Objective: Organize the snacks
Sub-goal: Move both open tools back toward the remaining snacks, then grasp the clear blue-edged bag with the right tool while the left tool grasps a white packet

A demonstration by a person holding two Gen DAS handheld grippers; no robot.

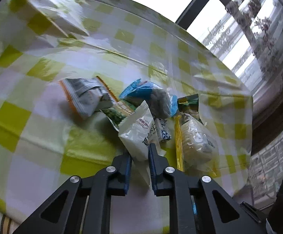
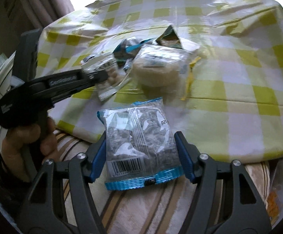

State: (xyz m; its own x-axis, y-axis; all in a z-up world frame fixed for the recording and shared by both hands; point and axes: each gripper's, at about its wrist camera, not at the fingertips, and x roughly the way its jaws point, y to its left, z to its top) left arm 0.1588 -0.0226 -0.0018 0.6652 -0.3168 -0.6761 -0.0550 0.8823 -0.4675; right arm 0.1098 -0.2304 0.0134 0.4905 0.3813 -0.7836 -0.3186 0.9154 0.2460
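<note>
A pile of snack packets lies on the green-and-white chequered tablecloth [image 1: 34, 136]. In the left wrist view my left gripper [image 1: 140, 153] is shut on a white packet [image 1: 139, 132] at the pile's near side. Around it lie a grey-and-orange packet [image 1: 83, 95], a blue packet [image 1: 147, 93], a green packet [image 1: 118, 113] and a clear packet with a yellow edge [image 1: 196, 138]. In the right wrist view my right gripper [image 2: 140, 136] is shut on a clear packet with blue ends [image 2: 141, 142], held over the table's near edge. The left gripper [image 2: 102, 76] shows there too, a hand [image 2: 24, 142] holding it.
A raised box-like shape [image 1: 49, 17] sits under the cloth at the far left. A window with a dark frame [image 1: 197, 5] and patterned curtains [image 1: 258, 39] lies beyond the table. Striped fabric [image 2: 141, 206] lies below the table's near edge.
</note>
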